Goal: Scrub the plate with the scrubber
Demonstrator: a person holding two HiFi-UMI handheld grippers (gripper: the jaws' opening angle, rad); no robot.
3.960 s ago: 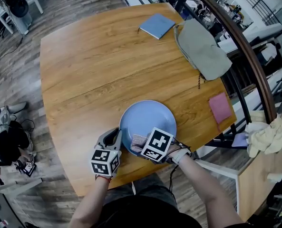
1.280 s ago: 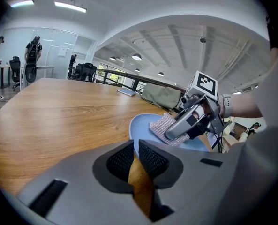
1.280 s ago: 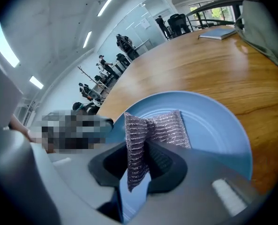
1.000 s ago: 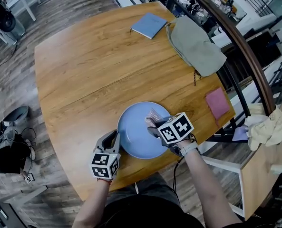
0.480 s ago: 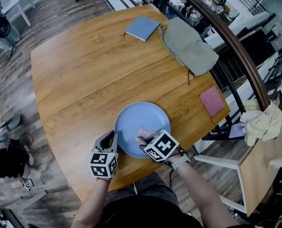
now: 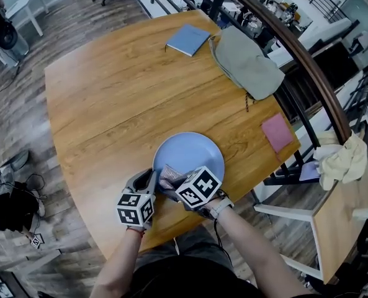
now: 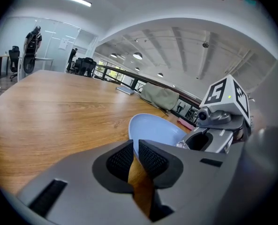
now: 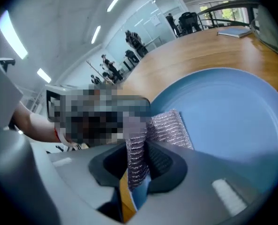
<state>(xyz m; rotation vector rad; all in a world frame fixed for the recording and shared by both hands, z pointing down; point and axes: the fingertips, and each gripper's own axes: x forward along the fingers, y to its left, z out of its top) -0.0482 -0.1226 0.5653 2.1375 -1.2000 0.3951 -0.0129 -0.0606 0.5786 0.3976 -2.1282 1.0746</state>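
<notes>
A round blue plate (image 6: 193, 155) lies on the wooden table (image 6: 115, 92) near its front edge. My left gripper (image 6: 148, 179) is shut on the plate's near-left rim (image 7: 135, 136); the left gripper view has its pads (image 7: 121, 159) almost together over that edge. My right gripper (image 6: 173, 184) is shut on a silvery mesh scrubber (image 6: 167, 176). The scrubber (image 8: 164, 125) rests flat on the plate (image 8: 228, 111) at its near-left part, right beside the left gripper. The right gripper's marker cube (image 7: 224, 93) shows in the left gripper view.
At the table's far side lie a blue notebook (image 6: 188, 40) and a grey-green bag (image 6: 246, 54). A pink cloth (image 6: 277, 133) lies near the right edge. A dark curved railing (image 6: 308, 61) runs past the table's right side. A cream cloth (image 6: 342, 160) sits on a side shelf.
My right gripper has carried the scrubber across the plate from its far-right part to its near-left part, ending beside the left gripper. The left gripper has kept its hold on the rim.
</notes>
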